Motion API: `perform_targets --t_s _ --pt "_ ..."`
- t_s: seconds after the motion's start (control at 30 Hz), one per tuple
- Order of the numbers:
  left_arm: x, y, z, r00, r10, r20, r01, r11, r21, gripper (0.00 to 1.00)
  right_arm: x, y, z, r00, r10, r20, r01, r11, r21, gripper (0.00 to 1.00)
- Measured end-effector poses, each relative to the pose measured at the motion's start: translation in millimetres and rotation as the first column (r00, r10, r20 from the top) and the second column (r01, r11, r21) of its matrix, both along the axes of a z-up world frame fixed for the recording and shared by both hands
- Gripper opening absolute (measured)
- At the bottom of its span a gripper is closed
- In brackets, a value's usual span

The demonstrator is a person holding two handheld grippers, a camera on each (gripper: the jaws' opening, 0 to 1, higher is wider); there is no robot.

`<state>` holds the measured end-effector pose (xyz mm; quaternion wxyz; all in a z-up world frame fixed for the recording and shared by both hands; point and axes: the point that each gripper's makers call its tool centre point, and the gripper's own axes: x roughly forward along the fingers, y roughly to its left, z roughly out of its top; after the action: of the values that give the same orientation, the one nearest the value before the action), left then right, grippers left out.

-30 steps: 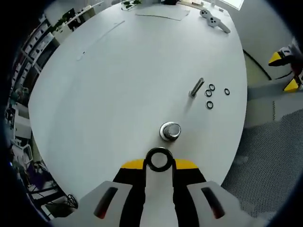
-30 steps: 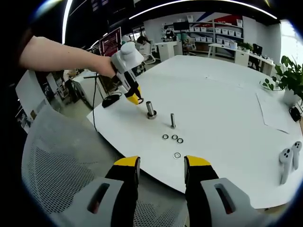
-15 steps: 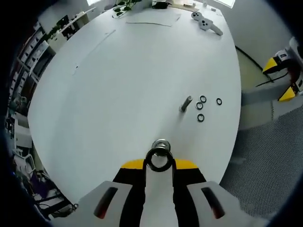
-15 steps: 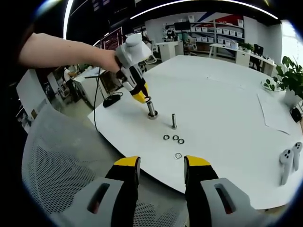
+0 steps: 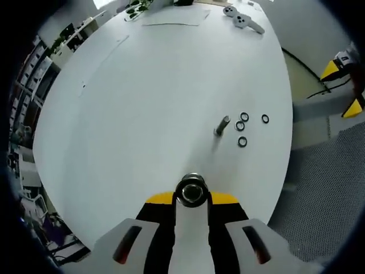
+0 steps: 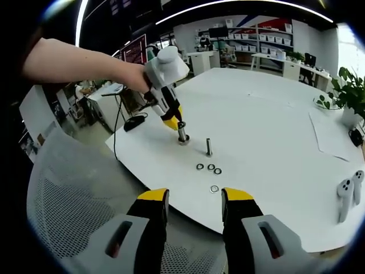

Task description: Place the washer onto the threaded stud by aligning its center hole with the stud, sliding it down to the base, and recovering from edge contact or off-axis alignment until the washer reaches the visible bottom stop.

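Now: washer lined up over stud, not seated yet

Left tool (image 5: 192, 197) pinches the washer (image 5: 190, 192) between its yellow tips, ring held flat, directly over the threaded stud (image 5: 193, 181). In the left gripper view the stud top shows through the washer's hole, so the axes look close. From the right gripper view the left tool (image 6: 173, 121) sits right at the top of the stud (image 6: 182, 135), a person's hand behind it; can't tell whether the washer has started down the threads or only rests at the tip. Right tool (image 6: 188, 201) is spread, holding nothing, hanging off the surface (image 5: 142, 97) edge, well apart from the stud. Beside the stud stands a second plain pin (image 5: 221, 125), with four spare washers (image 5: 243, 128) just past it. Two white controllers (image 5: 242, 18) lie at the far edge from the stud.

Risks, as judged: a slight tilt would catch the washer's inner edge on the threads and jam it high; letting go early would leave it cocked or let it roll across the surface; side push could tip the stud's base.
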<state>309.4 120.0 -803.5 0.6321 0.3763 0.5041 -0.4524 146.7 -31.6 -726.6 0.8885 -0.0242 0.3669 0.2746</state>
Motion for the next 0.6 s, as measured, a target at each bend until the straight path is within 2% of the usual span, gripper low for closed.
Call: perform_targets --t_s 0.2,0.37,0.6 --pt "-6.3 -2 -5.0 0.999 -0.033 0.002 0.032 0.999 0.024 0.18 0 -1 0.7 1.000 -0.008 0.001 0.008 1.000 0.004 0.39" --pt "-4.0 -3 -11.2 0.999 -0.033 0.000 0.033 0.999 0.034 0.18 1 -1 1.0 1.000 -0.010 0.002 0.010 1.000 0.006 0.39" --pt "-6.0 -3 -26.1 0.998 -0.062 0.009 0.061 0.996 0.072 0.19 1 -1 1.1 1.000 -0.012 0.003 0.012 1.000 0.007 0.39"
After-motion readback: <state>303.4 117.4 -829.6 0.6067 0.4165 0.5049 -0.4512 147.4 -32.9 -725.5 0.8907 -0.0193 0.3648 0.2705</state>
